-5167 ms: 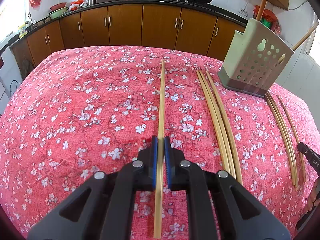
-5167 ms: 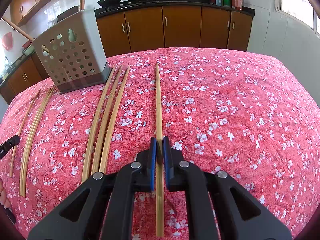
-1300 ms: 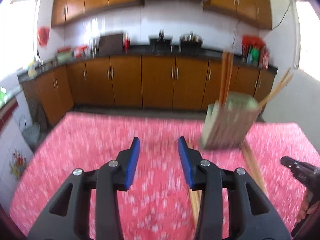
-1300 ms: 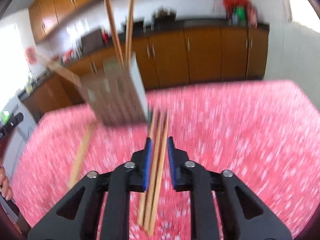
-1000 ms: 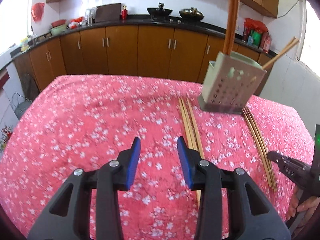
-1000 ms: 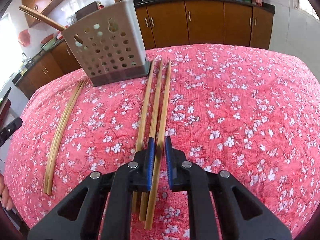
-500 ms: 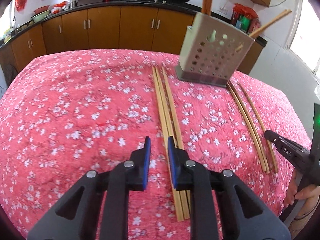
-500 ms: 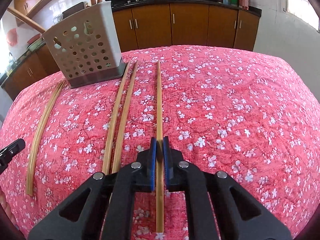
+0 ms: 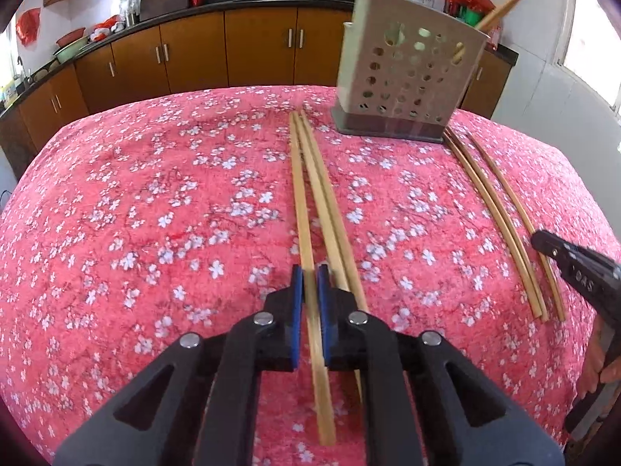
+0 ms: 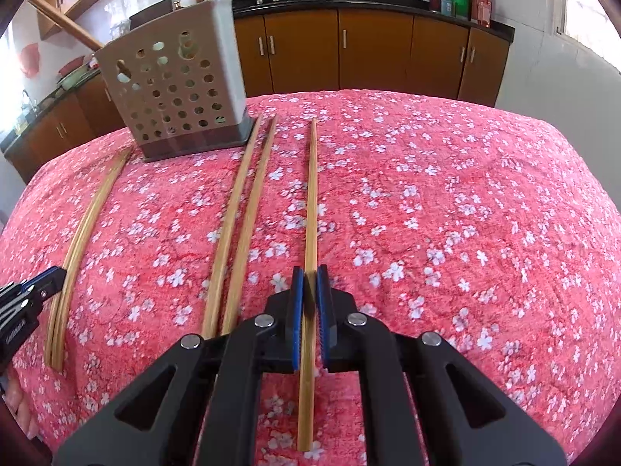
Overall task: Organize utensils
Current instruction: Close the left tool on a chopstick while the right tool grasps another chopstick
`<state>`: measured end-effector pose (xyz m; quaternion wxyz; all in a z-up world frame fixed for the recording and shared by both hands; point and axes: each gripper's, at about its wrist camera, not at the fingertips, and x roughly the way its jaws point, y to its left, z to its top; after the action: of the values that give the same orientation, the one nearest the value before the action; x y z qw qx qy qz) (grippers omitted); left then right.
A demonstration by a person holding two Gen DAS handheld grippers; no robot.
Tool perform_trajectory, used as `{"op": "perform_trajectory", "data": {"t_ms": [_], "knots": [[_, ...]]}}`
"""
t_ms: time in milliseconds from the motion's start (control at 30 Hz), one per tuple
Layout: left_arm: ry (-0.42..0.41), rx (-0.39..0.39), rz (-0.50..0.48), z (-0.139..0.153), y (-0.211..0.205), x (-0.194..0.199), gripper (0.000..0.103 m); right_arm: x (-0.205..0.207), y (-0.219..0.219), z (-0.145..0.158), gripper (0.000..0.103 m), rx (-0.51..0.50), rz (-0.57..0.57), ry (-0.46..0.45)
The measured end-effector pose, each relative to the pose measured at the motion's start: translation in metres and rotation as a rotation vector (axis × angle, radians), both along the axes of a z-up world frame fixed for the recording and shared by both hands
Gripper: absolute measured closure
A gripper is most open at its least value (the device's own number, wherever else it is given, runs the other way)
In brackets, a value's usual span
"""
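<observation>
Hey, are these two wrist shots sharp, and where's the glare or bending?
Left wrist view: sharp, window glare blown out at right, straight bamboo chopsticks bowed by fisheye. Right wrist view: sharp, pale perforated utensil holder tilted by distortion, washed-out light at left.

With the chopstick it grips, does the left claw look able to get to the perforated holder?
Probably yes. The left claw is shut on the chopstick; only two chopsticks lying flat on the tablecloth sit between it and the upright holder. The right claw is off to the side.
</observation>
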<state>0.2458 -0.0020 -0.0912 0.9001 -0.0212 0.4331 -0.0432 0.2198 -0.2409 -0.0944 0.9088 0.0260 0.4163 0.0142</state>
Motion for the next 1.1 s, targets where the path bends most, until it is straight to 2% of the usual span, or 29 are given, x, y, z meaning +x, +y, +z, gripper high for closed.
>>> {"op": "perform_trajectory", "data": {"t_ms": [167, 267, 767, 1100], "knots": [[0.001, 0.001, 0.085, 0.000, 0.035, 0.012, 0.094, 0.001, -0.011, 0.001, 0.095, -0.002, -0.034, -0.007], [-0.003, -0.005, 0.098, -0.001, 0.051, 0.014, 0.092, 0.001, -0.021, 0.001, 0.095, 0.029, -0.059, -0.007], [-0.005, -0.049, 0.108, -0.001, 0.061, 0.008, 0.092, 0.001, -0.018, 0.001, 0.095, 0.016, -0.061, -0.004], [-0.005, -0.037, 0.109, -0.002, 0.058, 0.007, 0.092, 0.001, -0.018, 0.001, 0.095, 0.018, -0.062, -0.004]]}}
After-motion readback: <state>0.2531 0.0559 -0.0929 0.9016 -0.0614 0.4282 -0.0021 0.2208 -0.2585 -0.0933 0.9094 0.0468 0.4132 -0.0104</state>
